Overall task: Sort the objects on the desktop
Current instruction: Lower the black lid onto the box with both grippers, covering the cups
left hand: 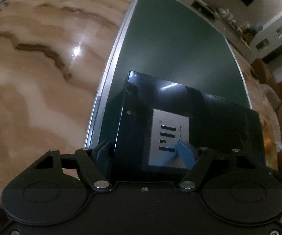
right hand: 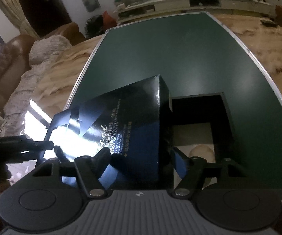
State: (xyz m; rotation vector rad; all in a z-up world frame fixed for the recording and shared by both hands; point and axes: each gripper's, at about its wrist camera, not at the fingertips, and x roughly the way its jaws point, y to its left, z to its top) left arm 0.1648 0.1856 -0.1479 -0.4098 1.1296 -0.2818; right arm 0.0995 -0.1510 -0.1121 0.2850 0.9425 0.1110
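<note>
A glossy black box [left hand: 160, 121] with a white label [left hand: 169, 137] sits between the blue pads of my left gripper [left hand: 145, 150], which is shut on it above the dark green mat [left hand: 170, 39]. In the right wrist view my right gripper [right hand: 141, 156] is shut on the same black box [right hand: 133, 127], which carries white print. Beside it on the mat [right hand: 180, 49] lies a flat black box [right hand: 209, 117] with a pale picture. The other gripper [right hand: 19, 146] shows at the left, at the box's open flap.
The green mat has a silver rim [left hand: 109, 74] and lies on a glossy brown marbled table [left hand: 43, 68]. Brown leather sofas [right hand: 13, 58] with a pale throw stand beyond the table. A long low white cabinet [right hand: 199, 2] stands at the back of the room.
</note>
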